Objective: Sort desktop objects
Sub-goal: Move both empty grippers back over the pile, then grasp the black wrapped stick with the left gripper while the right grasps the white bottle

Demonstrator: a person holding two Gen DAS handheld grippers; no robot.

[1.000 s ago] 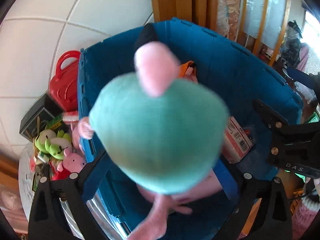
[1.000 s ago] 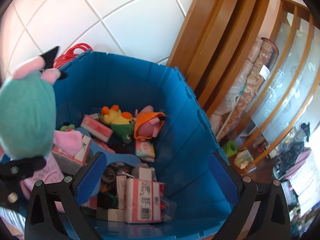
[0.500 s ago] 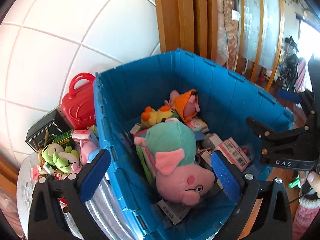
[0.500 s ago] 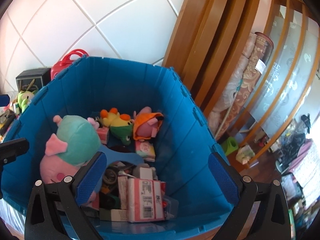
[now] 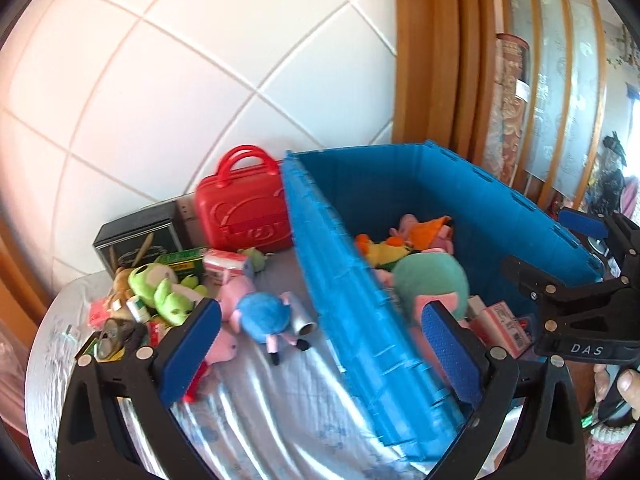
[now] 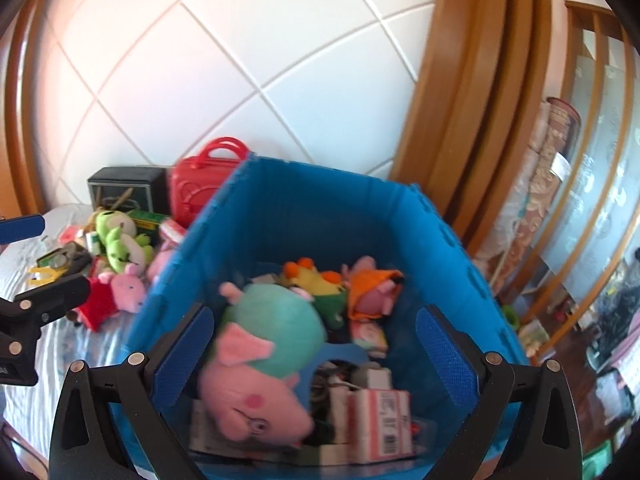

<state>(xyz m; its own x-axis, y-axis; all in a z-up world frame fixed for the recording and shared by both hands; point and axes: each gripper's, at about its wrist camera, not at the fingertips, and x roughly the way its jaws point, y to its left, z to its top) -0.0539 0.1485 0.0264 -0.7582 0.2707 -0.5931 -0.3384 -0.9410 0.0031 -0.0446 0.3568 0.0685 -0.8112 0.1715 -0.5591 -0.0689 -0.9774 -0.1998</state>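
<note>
A home, by all signs: white tiled wall [image 5: 168, 92] across the upper left, wooden door frame [image 6: 452, 128] at upper right, rolled patterned fabric [image 6: 548, 168] leaning beside glass panels at right. Plush toys [image 5: 160, 288] and a red toy case [image 5: 244, 208] heaped on a cloth-covered table [image 5: 272, 408], lower left.

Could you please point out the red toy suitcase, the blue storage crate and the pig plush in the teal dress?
red toy suitcase [image 5: 244, 216], left wrist view, on its embossed front face.
blue storage crate [image 5: 344, 280], left wrist view, on its near side wall.
pig plush in the teal dress [image 6: 276, 324], right wrist view, on the dress.
</note>
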